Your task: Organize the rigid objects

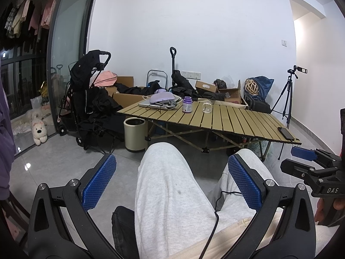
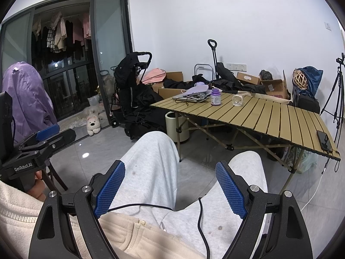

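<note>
Sitting back, we hold left gripper [image 1: 171, 182] and right gripper [image 2: 170, 188] spread, empty | bottle [image 1: 186, 105], glass [image 1: 207, 107] upright on table [image 1: 237, 118], well ahead | right nearer

tabletop [image 1: 237, 118]: tan slats
bottle [image 1: 186, 105]: purple, white label
glass [image 1: 207, 107]: clear
phone [image 1: 285, 133]: black
trousers [image 1: 168, 185]: light grey
gripper pads [image 1: 99, 182]: blue, cross-hatched
</note>
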The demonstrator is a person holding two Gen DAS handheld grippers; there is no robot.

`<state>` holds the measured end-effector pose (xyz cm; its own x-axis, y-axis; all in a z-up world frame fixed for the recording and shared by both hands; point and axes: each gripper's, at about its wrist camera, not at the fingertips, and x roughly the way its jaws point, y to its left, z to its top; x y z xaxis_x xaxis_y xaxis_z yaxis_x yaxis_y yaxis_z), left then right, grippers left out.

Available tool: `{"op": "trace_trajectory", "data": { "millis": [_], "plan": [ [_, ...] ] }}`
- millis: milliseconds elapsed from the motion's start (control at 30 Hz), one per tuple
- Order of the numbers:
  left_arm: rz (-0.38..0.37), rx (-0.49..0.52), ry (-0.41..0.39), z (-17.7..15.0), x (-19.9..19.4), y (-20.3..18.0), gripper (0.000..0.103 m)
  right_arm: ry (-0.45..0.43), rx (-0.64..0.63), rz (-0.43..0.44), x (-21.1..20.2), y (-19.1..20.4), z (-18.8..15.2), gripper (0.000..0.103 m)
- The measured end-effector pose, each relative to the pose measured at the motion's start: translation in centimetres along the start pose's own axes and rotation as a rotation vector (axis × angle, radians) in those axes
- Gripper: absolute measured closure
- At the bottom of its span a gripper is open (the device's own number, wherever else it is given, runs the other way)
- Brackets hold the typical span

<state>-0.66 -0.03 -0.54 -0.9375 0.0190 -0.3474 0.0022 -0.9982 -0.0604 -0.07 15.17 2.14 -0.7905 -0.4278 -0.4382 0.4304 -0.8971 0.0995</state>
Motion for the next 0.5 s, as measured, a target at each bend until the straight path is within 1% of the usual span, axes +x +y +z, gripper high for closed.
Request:
{"op": "trace_trajectory", "data": {
  "millis": [100,200,267,300,367,500],
  "plan": [
    [-0.011,0.003,0.000,0.7,0.8,0.1,0.000,-0.009,-0.001,-0.008,0.5,-0.2,0.2,0.013],
    [-0.020,0.034,-0.029,1.9,2.3,-0.2,0.000,-0.033,-0.030,-0.031,1.5,-0.6,1.5,0.013],
    [-0.021,0.062,-0.050,3.2,3.9,-0.5,0.000,-0.045,-0.045,-0.050,2.6,-1.0,2.7,0.013],
    [-0.021,0.073,-0.049,3.8,4.8,-0.6,0.000,-0.051,-0.045,-0.056,3.1,-1.4,3.2,0.013],
    [-0.044,0.079,-0.041,5.1,6.8,-0.8,0.000,-0.059,-0.033,-0.056,4.9,-2.6,4.5,0.013],
    [-0.064,0.103,-0.031,7.2,11.2,-1.3,0.000,-0.041,-0.013,-0.064,9.1,-5.6,7.4,0.013]
  ]
}}
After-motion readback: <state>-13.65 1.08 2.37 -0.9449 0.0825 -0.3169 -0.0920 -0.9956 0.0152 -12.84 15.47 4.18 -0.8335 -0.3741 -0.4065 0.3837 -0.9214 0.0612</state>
